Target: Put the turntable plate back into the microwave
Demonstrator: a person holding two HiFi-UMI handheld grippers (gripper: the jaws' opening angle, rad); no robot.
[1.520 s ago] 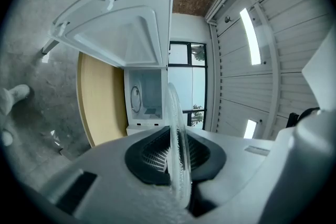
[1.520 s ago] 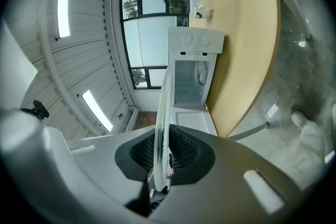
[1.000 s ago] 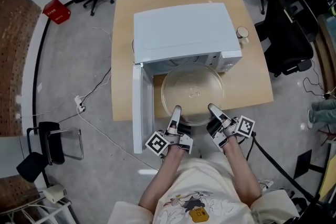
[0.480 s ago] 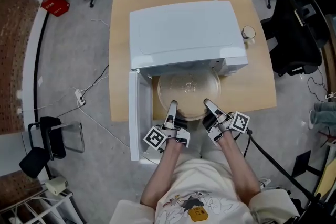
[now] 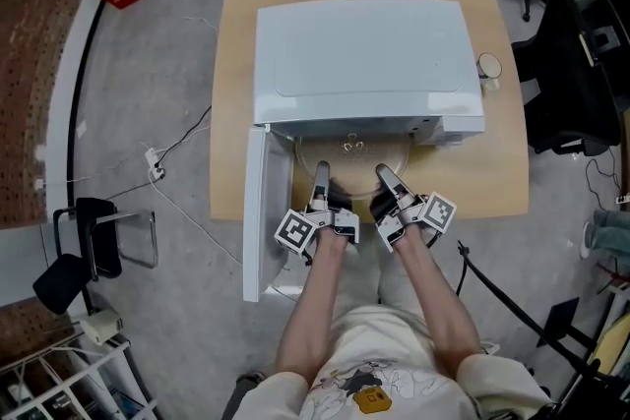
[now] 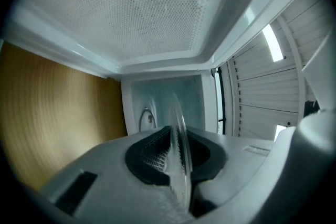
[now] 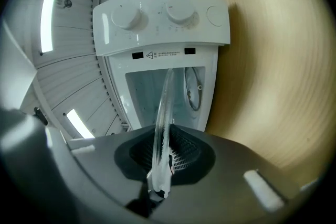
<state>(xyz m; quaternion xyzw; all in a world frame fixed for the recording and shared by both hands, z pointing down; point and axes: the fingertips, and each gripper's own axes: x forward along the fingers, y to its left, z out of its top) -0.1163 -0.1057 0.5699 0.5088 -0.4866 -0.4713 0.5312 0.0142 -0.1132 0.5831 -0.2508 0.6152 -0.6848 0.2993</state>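
Observation:
The clear glass turntable plate [image 5: 352, 150] lies flat, most of it hidden inside the white microwave [image 5: 359, 54]; only its near rim shows. My left gripper [image 5: 320, 174] is shut on the rim's near-left part. My right gripper [image 5: 382, 174] is shut on the near-right part. In the left gripper view the plate [image 6: 177, 136] runs edge-on between the dark pads [image 6: 152, 157] into the cavity [image 6: 163, 97]. In the right gripper view the plate [image 7: 164, 107] stands edge-on between the pads [image 7: 184, 152], below the control panel [image 7: 163, 18].
The microwave door [image 5: 258, 211] hangs open to the left, its perforated inner face [image 6: 131, 8] close beside my left gripper. The microwave sits on a wooden table [image 5: 236, 113]. A cup [image 5: 488, 66] stands at the microwave's right. Office chairs and cables ring the table.
Both grippers have carried the plate forward and lower into the microwave mouth. A second ago the whole disc showed in front of the opening; now only its near rim shows.

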